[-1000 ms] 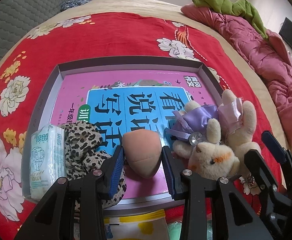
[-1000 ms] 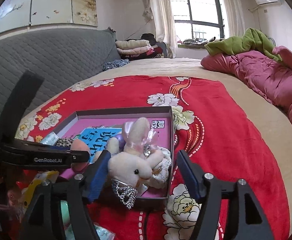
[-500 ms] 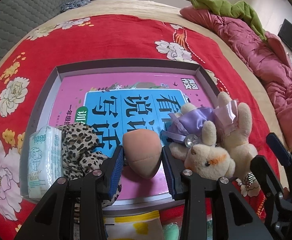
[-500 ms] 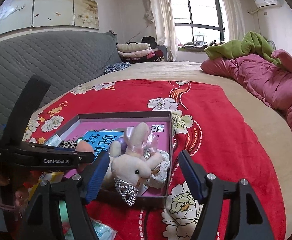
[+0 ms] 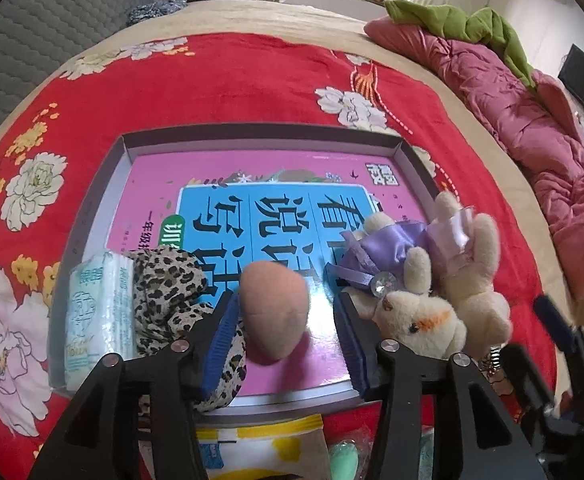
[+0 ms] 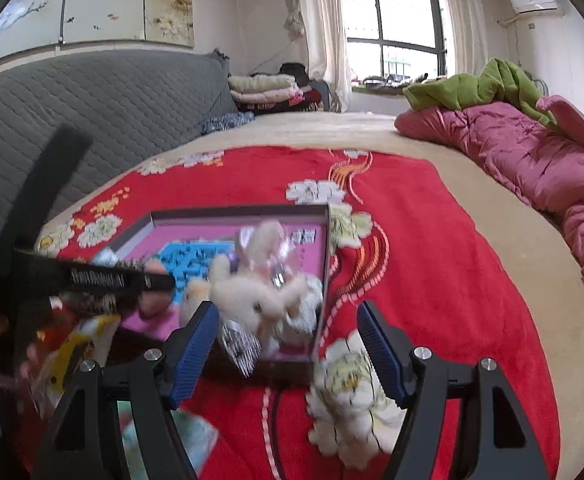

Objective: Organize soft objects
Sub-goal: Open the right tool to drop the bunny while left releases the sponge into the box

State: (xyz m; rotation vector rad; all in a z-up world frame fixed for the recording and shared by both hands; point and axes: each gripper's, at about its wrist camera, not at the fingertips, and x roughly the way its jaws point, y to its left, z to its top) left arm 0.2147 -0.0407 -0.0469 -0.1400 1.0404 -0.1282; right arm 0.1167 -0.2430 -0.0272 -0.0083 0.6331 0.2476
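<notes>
In the left wrist view, the left gripper (image 5: 288, 320) is seen spread above the near edge of a shallow box (image 5: 260, 142) that lies on a red floral blanket (image 5: 220, 80). A peach-coloured sponge (image 5: 274, 312) lies between the fingers; the left finger appears to touch it, while a clear gap shows at the right finger, so it is judged released, not pinched. Whether it rests fully on the pink book (image 5: 228, 176) lining the box cannot be told. Just left of the gripper a leopard-print cloth (image 5: 172, 288) is draped, partly over the box's near edge, and a tissue pack (image 5: 98, 308) stands beyond it. To the right, a plush rabbit (image 5: 432, 280) in a purple dress lies inside the box. Below the gripper, outside the box, a yellow-and-white packet (image 5: 268, 448) and a green item (image 5: 344, 454) wait.

In the right wrist view, much blurred, the right gripper (image 6: 288, 348) is held wide apart and empty, just short of the box's near right corner, with the rabbit ahead between its fingers.

The sponge could be dragged back out if the left gripper is withdrawn while the left finger clings to it. The cloth overhanging the edge could be snagged likewise. With both grippers close together, a collision is possible.
</notes>
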